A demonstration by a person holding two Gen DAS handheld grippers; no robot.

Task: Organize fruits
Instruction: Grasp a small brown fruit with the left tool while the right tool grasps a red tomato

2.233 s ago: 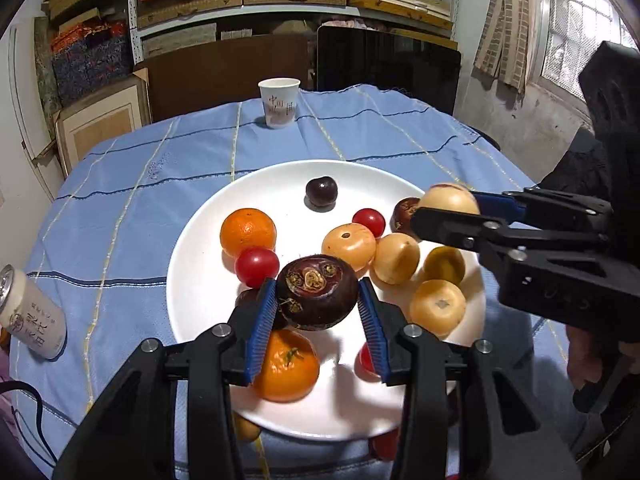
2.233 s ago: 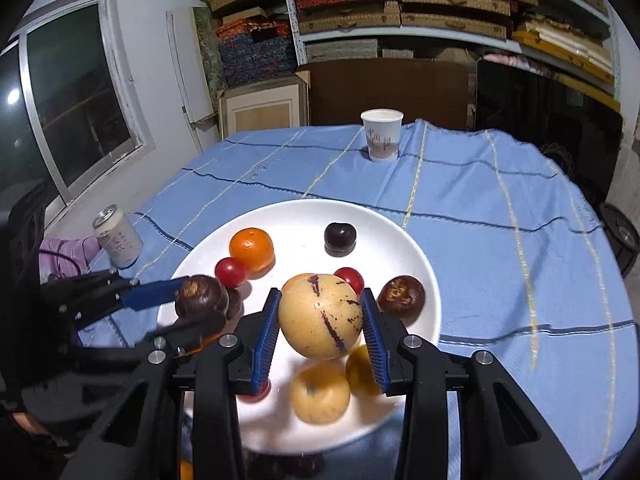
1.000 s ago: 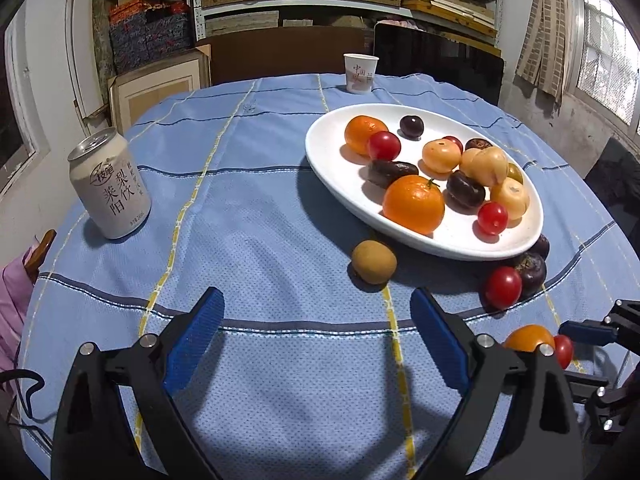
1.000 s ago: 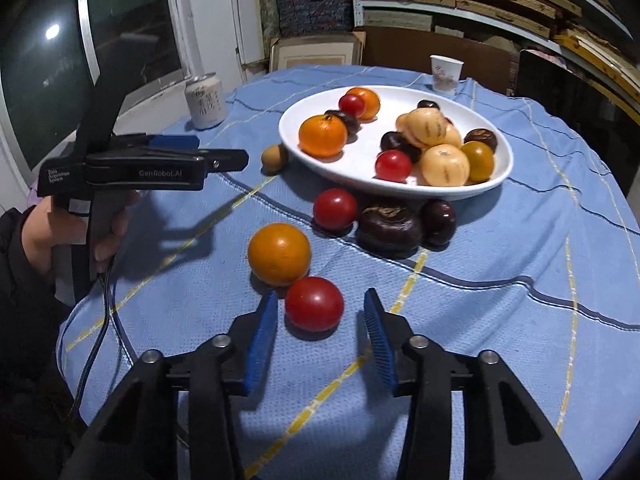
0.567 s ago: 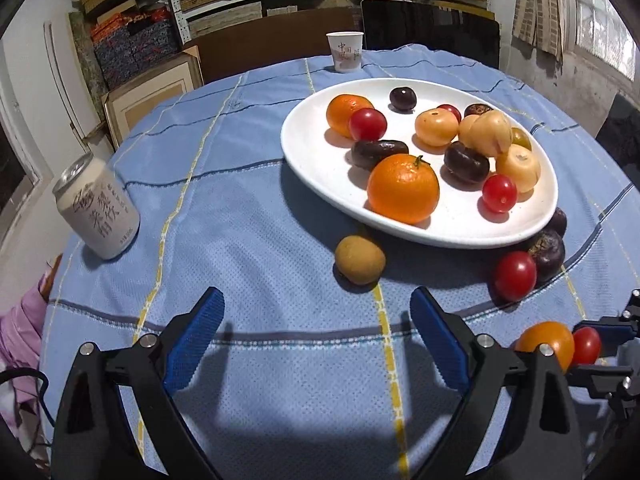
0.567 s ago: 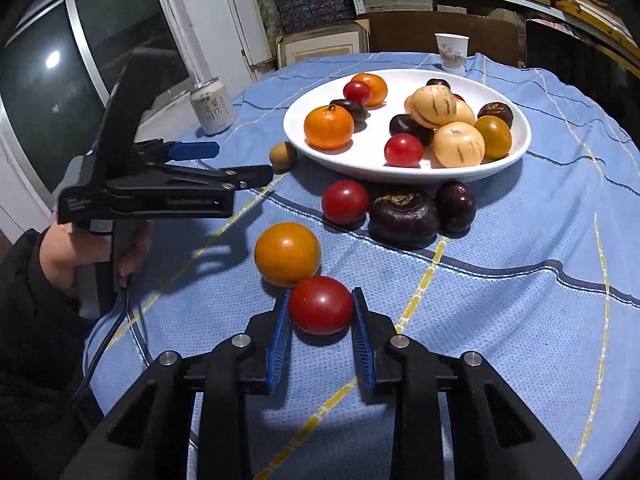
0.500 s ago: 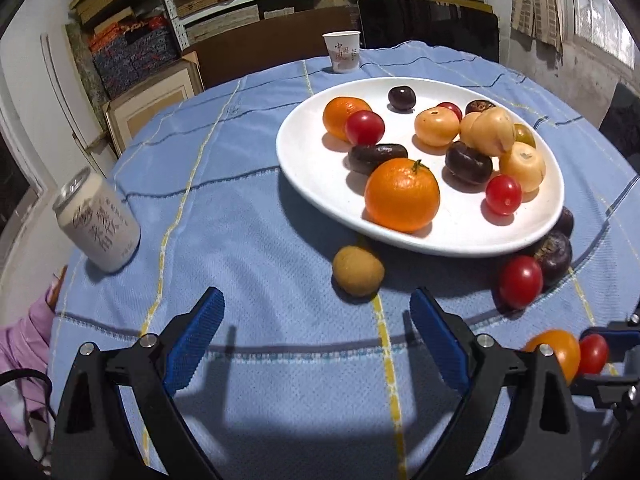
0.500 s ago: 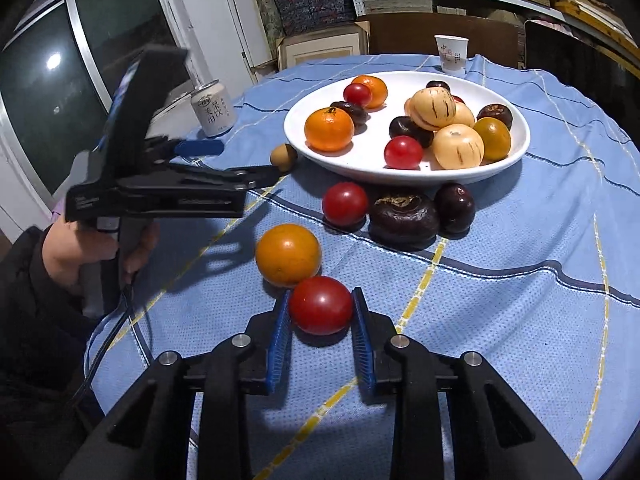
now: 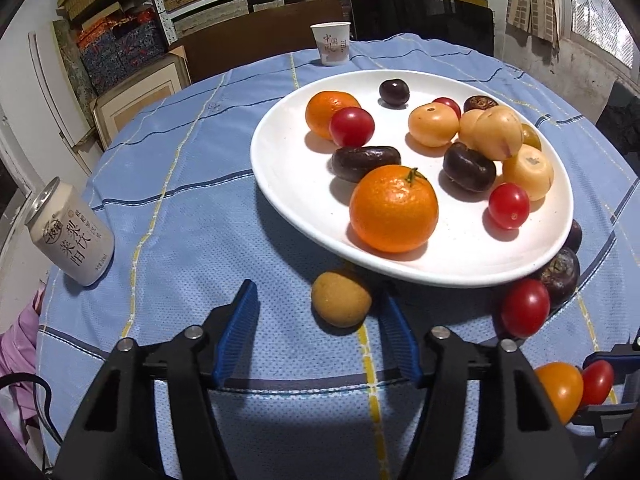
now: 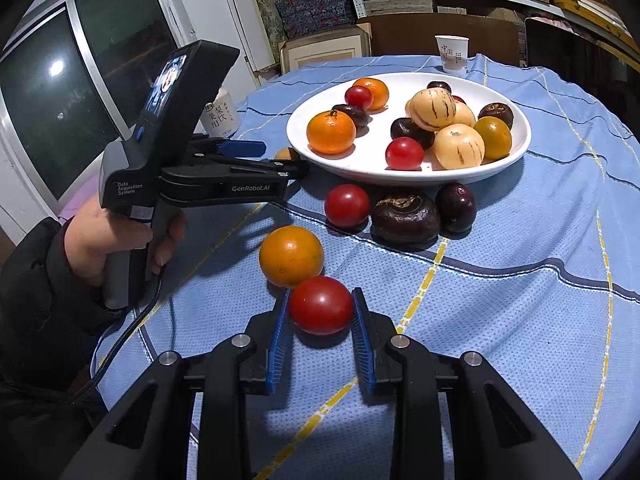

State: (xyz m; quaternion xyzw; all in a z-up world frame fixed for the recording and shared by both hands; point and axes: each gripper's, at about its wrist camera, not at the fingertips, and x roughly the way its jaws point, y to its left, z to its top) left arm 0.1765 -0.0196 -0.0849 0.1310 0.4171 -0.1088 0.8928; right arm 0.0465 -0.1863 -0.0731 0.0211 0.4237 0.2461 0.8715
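- Fruit is split between the white plate (image 10: 516, 148) and the blue-clothed counter (image 10: 520, 320), where several pieces lie loose near the plate's rim.
- Right tool (image 10: 322, 314) is clamped on a red tomato (image 10: 321, 305) that sits on the cloth, touching an orange fruit (image 10: 291, 256).
- Left tool (image 9: 316, 320) is closing its jaws around a small brown fruit (image 9: 341, 299) just beside the plate; the right pad looks close to its side, the left pad is clearly apart from it.
- Risk: the brown fruit is round and off-centre between the pads, so the nearer pad may nudge it under the plate's overhang before the far one arrives.
- Risk: lifting the tomato may roll the orange fruit, and a hard squeeze could split the soft skin.
- Only the right wrist view shows the person's hand (image 10: 100, 240) on the left handle, and the dark fruits (image 10: 406, 218) whole.
- Only the left wrist view shows the can (image 9: 70, 234) in full and the gap around the brown fruit.
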